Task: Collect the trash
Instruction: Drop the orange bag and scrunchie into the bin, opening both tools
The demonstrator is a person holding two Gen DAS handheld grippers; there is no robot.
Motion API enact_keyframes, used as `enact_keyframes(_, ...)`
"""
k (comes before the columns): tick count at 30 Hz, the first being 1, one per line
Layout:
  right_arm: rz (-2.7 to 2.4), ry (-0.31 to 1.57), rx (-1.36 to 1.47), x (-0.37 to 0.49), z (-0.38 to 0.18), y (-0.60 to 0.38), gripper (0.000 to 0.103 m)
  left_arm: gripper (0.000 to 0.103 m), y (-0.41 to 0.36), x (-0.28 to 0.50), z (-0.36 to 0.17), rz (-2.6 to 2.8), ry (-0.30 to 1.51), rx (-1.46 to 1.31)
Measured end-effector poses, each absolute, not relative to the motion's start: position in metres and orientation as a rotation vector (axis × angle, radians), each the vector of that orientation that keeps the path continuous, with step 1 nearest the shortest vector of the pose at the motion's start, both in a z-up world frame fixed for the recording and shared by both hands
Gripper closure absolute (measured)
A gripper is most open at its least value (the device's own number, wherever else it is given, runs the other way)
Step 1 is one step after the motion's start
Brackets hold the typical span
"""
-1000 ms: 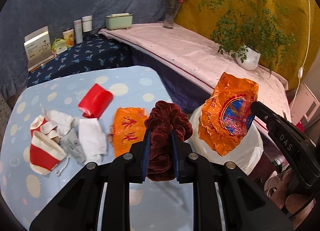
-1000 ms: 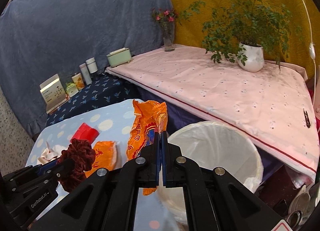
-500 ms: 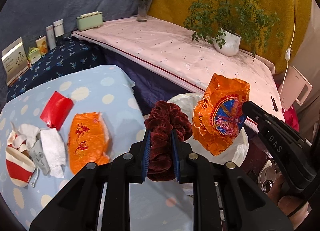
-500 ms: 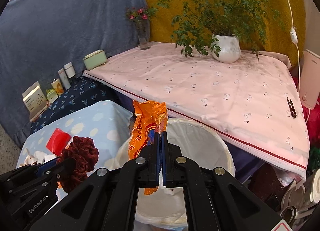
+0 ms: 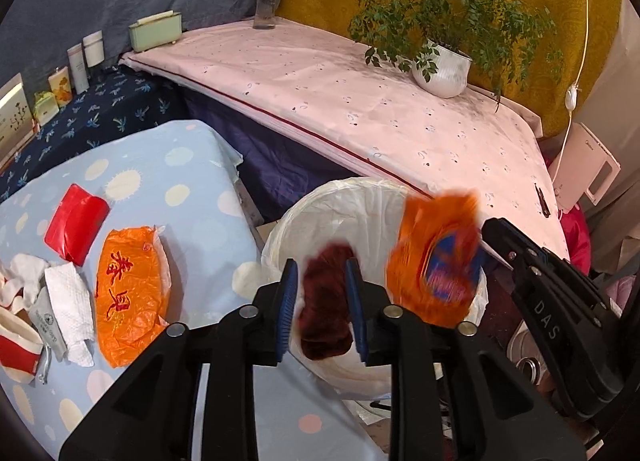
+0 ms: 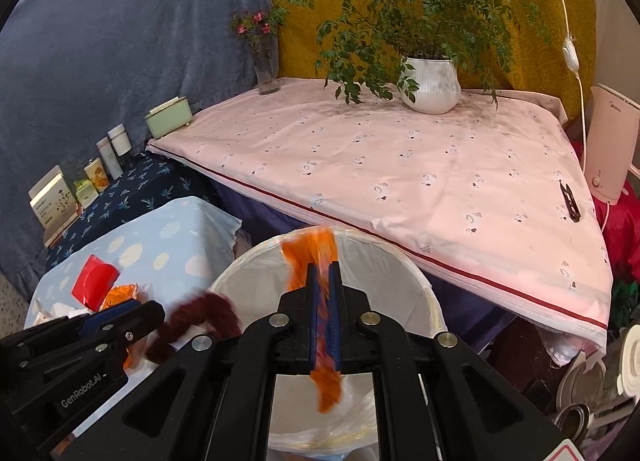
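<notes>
Bin lies straight below both claws: the left claw is opening with the maroon scrunchie slipping loose between its pads, and the right claw is opening around the orange wrapper, hanging lengthwise downward.

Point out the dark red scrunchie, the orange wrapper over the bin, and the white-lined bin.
Dark red scrunchie [image 5: 326,301]: left wrist view, its blurred middle.
Orange wrapper [image 5: 434,261]: left wrist view, printed face.
White-lined bin [image 6: 404,293]: right wrist view, inner wall of the liner.
</notes>
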State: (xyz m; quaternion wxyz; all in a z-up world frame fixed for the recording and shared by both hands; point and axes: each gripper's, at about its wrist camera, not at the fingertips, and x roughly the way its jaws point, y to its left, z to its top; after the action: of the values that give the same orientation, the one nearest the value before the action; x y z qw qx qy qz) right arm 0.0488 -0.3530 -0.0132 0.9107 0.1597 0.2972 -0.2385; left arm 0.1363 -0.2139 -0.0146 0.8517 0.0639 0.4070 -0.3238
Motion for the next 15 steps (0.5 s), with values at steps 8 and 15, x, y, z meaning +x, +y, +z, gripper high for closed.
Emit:
enact_keyframes(8,-0.498,0.593,0.319,0.043,-0.005,-0.346,0.071,0.046,-0.205,0.137,-0.012,-0.643,0.832,0.141)
enact_keyframes(15,-0.456,0.589,0.306,0.048,0.001,-0.324,0.062,0.046,-0.18,0.142,-0.012,-0.59,0.836,0.113)
